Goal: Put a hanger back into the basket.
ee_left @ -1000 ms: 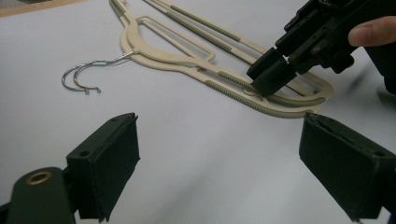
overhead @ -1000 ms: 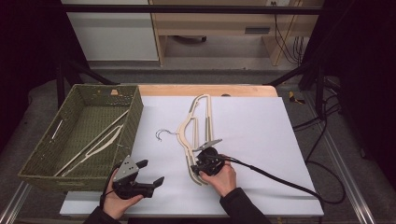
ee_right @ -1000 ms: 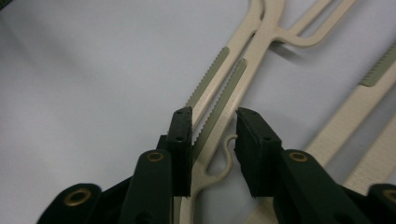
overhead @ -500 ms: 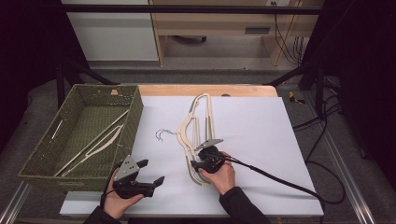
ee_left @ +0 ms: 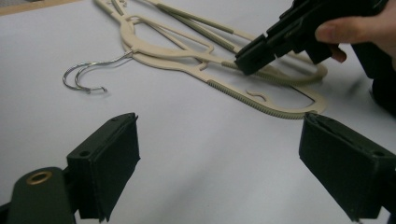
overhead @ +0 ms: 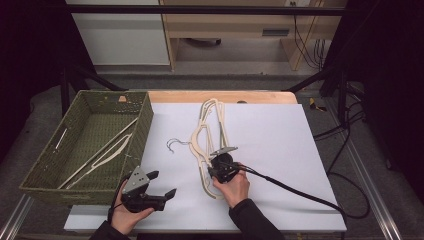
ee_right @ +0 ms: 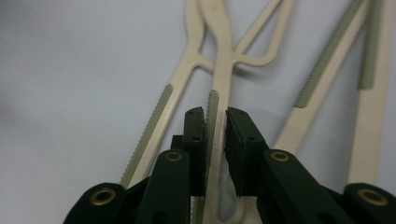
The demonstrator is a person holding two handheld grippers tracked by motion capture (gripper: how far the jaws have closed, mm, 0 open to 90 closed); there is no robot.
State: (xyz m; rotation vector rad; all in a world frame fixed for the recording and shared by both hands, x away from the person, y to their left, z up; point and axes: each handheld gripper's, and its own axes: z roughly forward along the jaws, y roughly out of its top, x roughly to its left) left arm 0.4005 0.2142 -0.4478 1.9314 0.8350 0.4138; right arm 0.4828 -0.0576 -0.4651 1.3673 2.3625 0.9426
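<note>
Two cream plastic hangers (overhead: 199,134) with metal hooks (overhead: 175,144) lie overlapped on the white sheet (overhead: 270,135). My right gripper (overhead: 214,169) rests on their lower part. In the right gripper view its jaws have just been closing, and the right gripper (ee_right: 215,126) is shut on one hanger's ribbed arm (ee_right: 219,56), pads pressing both sides. My left gripper (overhead: 162,184) is held near the front edge, left of the hangers. It stands open (ee_left: 224,172) with bare sheet between its pads. The hangers (ee_left: 210,79) and the right gripper (ee_left: 254,58) lie ahead of it.
A green woven basket (overhead: 145,125) stands at the left on the table and holds more cream hangers (overhead: 107,150). The right gripper's black cable (overhead: 300,192) trails across the sheet to the right edge. A wooden strip (overhead: 260,96) borders the sheet at the back.
</note>
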